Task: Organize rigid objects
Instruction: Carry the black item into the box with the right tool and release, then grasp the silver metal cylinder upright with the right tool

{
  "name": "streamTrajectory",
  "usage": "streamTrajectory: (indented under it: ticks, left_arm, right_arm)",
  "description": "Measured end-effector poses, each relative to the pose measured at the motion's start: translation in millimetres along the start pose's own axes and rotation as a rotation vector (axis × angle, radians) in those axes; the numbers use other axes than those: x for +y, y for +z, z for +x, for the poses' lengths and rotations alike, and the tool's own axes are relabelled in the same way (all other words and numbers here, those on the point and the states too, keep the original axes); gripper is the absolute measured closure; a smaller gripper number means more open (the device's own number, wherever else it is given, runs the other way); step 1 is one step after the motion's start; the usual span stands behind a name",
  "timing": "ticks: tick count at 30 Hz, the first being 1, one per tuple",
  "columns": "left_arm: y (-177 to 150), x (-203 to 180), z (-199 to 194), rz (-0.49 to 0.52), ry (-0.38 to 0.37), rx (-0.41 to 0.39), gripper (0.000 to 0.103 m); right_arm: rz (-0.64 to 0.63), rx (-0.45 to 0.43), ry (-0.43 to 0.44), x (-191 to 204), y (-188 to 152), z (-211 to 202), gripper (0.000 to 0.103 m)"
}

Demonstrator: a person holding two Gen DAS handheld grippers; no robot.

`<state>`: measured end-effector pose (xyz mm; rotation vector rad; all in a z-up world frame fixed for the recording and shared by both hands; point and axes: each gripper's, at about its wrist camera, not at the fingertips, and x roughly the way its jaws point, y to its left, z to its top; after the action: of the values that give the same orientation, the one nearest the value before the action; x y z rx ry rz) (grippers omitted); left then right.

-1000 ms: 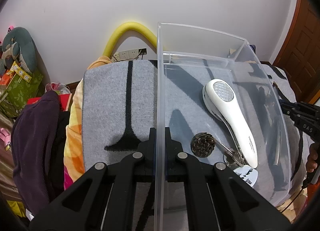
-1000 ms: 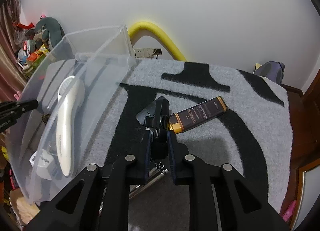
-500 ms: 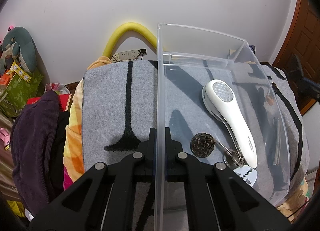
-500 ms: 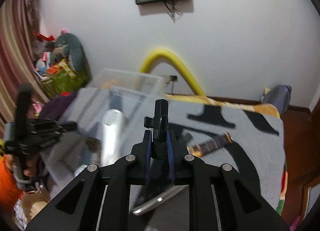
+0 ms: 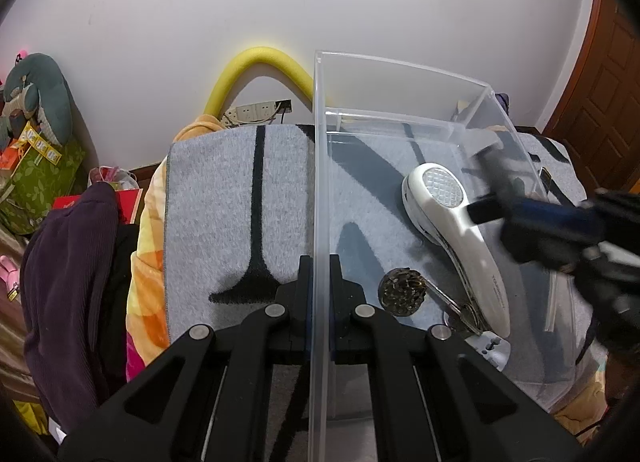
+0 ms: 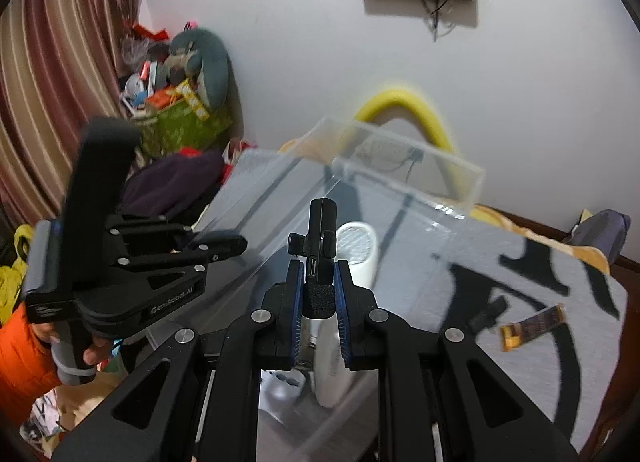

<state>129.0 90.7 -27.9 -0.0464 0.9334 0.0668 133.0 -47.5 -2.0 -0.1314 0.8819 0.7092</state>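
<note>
Lifted off the blanket, right tongs [image 6: 318,294] now over clear bin [image 5: 400,74], clamped on black clip device [image 6: 320,246] | left tongs [image 5: 318,294] pinch bin's near wall | white handheld appliance [image 5: 452,222] inside

R gripper [image 6: 318,302] clamped on small black device [image 6: 320,246], USB-type port facing cam; I see it upright between blue pads [image 6: 295,302], held over clear plastic bin [image 6: 408,170]. White handheld appliance [image 6: 352,258] lies inside bin, below the device. L gripper [image 6: 224,244] at left, tips at bin's wall; can't tell its grip. Brown/gold bar [image 6: 532,326] lies on grey/black blanket [image 6: 520,286], well apart from bin.
</note>
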Motion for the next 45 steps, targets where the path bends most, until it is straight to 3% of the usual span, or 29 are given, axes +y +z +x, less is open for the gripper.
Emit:
streamTrajectory:
  ticks: [8,20,24,30,34,39,45]
  left_arm:
    - [0,1,0,-0.002,-0.002,-0.002,0.098]
    - [0,1,0,-0.002,-0.002,-0.003,0.098]
    - [0,0,1,-0.002,-0.001,-0.003,0.098]
    - [0,1,0,-0.003,-0.002,-0.003,0.098]
    - [0,0,1,-0.003,-0.002,-0.003,0.098]
    - [0,1,0,-0.003,-0.002,-0.003,0.098]
    - [0,1,0,-0.003,-0.001,-0.003,0.098]
  right_arm:
    - [-0.025,0.080,-0.015,5,2,33,0.089]
    - [-0.039,0.119,-0.015,7,0,39,0.084]
    - [-0.025,0.093,0.002,3,-2,28,0.076]
    - [-0.006,0.020,-0.031,-8,0,-7,0.075]
    - [0.018,-0.033,-0.084,-21,-1,-33,0.074]
    - [0.059,-0.085,-0.182,-45,-10,-64,0.064]
    - [0.149,-0.065,-0.238,-79,-31,-80,0.062]
